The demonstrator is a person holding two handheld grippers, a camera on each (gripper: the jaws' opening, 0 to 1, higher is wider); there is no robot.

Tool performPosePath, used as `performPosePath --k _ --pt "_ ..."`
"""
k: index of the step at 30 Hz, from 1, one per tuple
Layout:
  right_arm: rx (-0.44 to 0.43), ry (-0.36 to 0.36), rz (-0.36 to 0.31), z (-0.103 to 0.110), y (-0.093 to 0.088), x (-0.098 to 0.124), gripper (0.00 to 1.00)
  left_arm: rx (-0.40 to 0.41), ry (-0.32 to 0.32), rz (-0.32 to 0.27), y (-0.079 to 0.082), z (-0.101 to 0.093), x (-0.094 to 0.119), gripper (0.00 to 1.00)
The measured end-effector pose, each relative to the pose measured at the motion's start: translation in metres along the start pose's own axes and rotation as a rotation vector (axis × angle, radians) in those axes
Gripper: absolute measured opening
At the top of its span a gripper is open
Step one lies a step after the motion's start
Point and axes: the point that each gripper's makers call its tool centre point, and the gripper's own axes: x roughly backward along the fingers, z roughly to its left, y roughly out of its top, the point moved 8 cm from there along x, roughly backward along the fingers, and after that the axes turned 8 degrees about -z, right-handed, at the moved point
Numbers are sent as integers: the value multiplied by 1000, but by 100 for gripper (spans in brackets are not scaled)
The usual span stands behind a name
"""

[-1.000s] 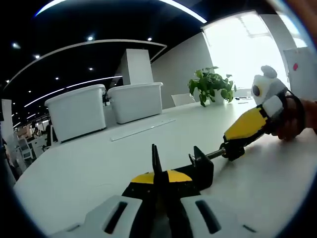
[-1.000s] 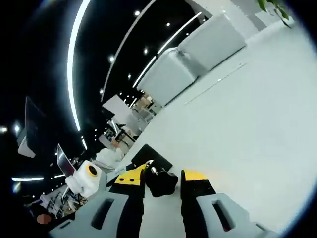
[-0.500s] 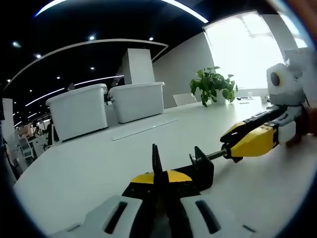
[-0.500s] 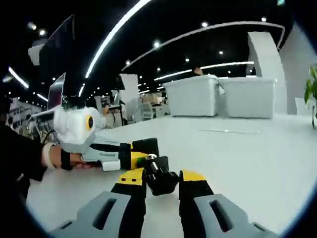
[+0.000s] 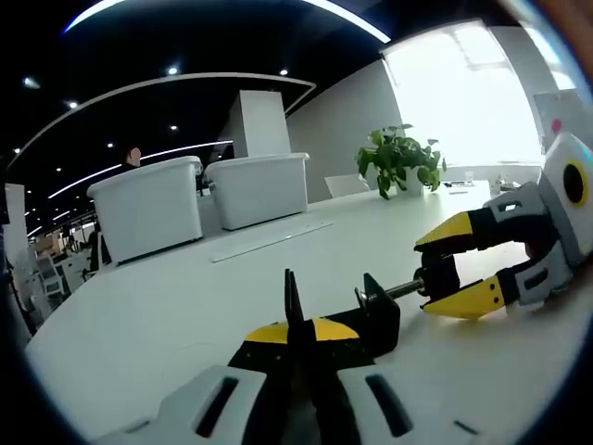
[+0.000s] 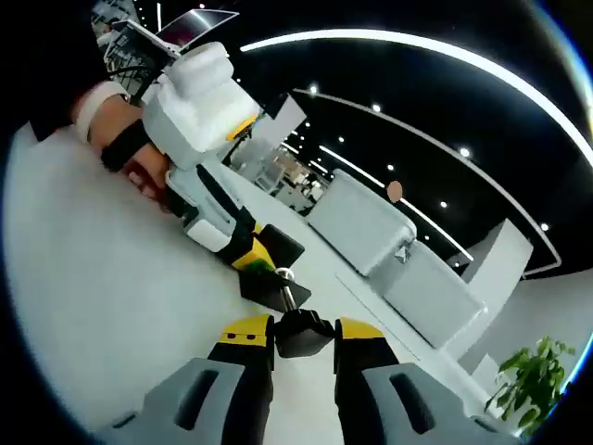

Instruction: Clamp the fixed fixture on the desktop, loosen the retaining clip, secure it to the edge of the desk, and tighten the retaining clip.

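my left hand-held gripper [image 5: 298,341] pinches the black metal clamp fixture [image 5: 375,311] on the white tabletop [image 5: 185,306]; my right hand-held gripper [image 6: 304,341] pinches its black screw knob [image 6: 301,331]. i judge loosening is under way; fixing to the edge remains.

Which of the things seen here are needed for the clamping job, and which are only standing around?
Needed for the job:
- black clamp fixture, held by the left claw
- its screw knob, gripped by the right claw
- white desk

Only standing around:
- two white bins
- potted plant
- flat strip on the desk
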Motion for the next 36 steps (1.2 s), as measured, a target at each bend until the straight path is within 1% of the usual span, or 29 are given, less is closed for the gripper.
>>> performPosePath --k 1,2,3,5,7,8,9,10,11,12,13,15,17,18,19,20,21,25,27,28,29,30,31,32,36 --pt "-7 0 2 -2 -1 -1 23 -1 1 0 0 0 0 6" --pt "-43 6 4 -3 -2 -1 24 -1 0 0 0 1 0 6" --pt "-103 23 -6 -4 -2 0 25 -2 2 0 0 1 -1 6" --pt "-299 29 -16 -6 2 2 26 -3 2 0 -1 2 -1 6" --pt "-608 48 -8 -10 4 3 37 -3 2 -1 0 1 0 6" --pt "-724 45 9 -13 2 4 45 -2 4 0 -1 2 0 6" --pt "-823 45 20 -16 0 3 53 -3 3 0 -1 1 0 6" --pt "-936 47 28 -18 -2 4 54 -3 2 0 -1 1 0 6" --pt "-1053 49 48 -20 -10 0 52 -3 3 0 -1 1 0 6" --pt "-1190 42 70 -24 -15 -1 49 -1 3 0 -1 1 0 6" --pt "-1262 45 73 -26 -19 -2 47 1 3 0 -1 1 0 6" --pt "-1366 43 76 -28 -23 -2 44 0 2 0 -1 1 1 6" --pt "-1435 36 101 -28 -26 -1 34 0 1 0 -1 2 0 6" --pt "-1452 15 127 -28 -31 -2 29 1 0 0 -1 2 0 6" --pt "-1469 11 147 -25 -32 -1 25 0 -1 -1 -1 1 0 6" --pt "-1489 13 154 -24 -35 -1 25 -1 -1 -1 0 0 1 6" --pt "-1533 27 151 -23 -33 -3 25 0 -2 -1 0 -1 1 6" --pt "-1544 24 142 -23 -33 -3 24 0 -4 -2 0 -2 3 6" --pt "-1516 23 137 -23 -30 -2 23 -1 -4 -1 0 -1 2 6" --pt "-1469 26 130 -23 -29 -2 23 0 -6 -1 0 -1 1 6" --pt "-1434 26 124 -24 -32 -4 23 0 -5 -1 0 -1 1 6" --pt "-1374 31 116 -24 -30 -4 23 0 -7 -2 0 -1 0 6" --pt "-1301 38 106 -23 -27 -2 23 0 -7 -2 0 -1 0 6" --pt "-1206 42 90 -23 -24 -2 22 0 -8 -2 0 -1 0 6" --pt "-889 39 45 -20 -15 -2 22 -1 -8 -2 0 0 -2 6"
